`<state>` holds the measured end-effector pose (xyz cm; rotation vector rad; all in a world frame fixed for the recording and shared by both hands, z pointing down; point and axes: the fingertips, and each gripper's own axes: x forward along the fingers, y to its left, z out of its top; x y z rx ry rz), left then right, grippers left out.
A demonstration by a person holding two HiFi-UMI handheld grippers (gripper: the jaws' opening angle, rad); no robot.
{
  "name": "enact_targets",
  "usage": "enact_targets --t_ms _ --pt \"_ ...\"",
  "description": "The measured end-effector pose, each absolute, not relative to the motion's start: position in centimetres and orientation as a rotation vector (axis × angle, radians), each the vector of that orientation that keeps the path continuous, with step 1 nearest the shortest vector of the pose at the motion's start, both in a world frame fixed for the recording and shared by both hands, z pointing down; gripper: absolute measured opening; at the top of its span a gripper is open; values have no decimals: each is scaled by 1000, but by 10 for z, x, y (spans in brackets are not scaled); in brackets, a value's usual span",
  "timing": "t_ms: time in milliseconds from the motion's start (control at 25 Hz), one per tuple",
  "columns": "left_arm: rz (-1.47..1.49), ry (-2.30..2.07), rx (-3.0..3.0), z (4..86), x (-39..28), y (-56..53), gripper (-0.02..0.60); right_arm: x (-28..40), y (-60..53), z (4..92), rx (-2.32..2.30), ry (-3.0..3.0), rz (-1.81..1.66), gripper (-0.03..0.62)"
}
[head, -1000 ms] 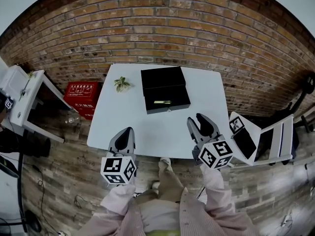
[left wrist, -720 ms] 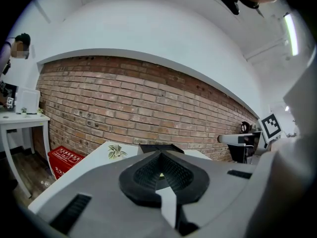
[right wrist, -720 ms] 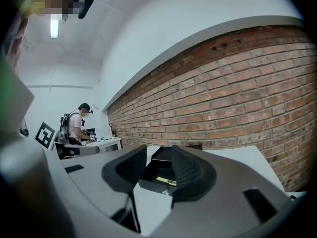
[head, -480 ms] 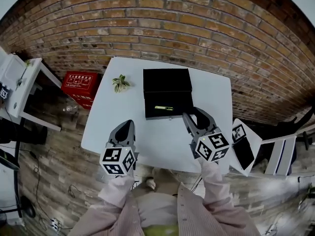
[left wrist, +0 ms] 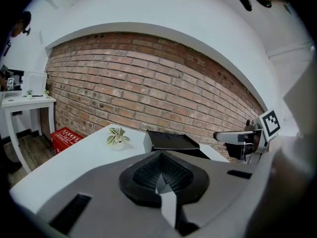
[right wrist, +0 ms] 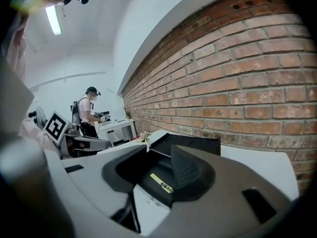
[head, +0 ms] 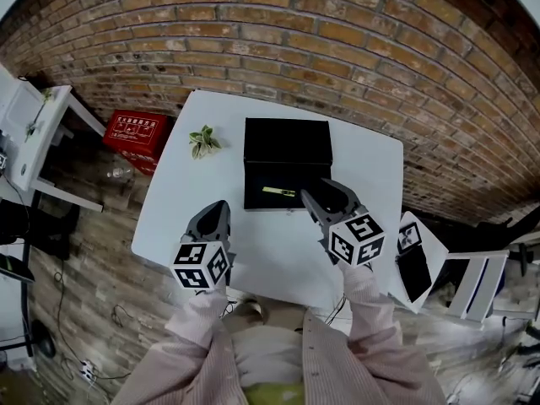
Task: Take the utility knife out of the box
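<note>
A black box (head: 287,146) lies open in the middle of the white table (head: 371,171), with its lid folded back toward the brick wall. A yellow utility knife (head: 278,191) rests in the tray. My right gripper (head: 324,196) is open at the box's front right corner. In the right gripper view the utility knife (right wrist: 161,183) shows in the gap between the jaws, still lying in the box (right wrist: 193,144). My left gripper (head: 215,217) is shut on nothing, over the table left of the box; it (left wrist: 159,175) faces the box (left wrist: 171,141).
A small potted plant (head: 203,141) stands left of the box. A red case (head: 132,132) sits on the floor by the wall, next to a white desk (head: 34,133). A white chair (head: 418,256) stands at the right. A person (right wrist: 88,115) stands far off.
My right gripper has moved forward from the table's near edge to the box's front, with the knife now between its jaws. The left gripper has hardly moved.
</note>
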<state>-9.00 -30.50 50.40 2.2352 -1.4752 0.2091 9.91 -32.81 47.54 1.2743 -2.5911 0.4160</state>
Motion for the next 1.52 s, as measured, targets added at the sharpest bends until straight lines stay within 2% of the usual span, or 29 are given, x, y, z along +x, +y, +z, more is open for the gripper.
enact_targets --t_ms 600,1520 --pt "275 -1464 2109 545 -89 -323 -9 57 -348 537 701 -2483 377 141" --pt "341 -1348 2029 588 -90 -330 -9 35 -352 631 265 -2065 301 141"
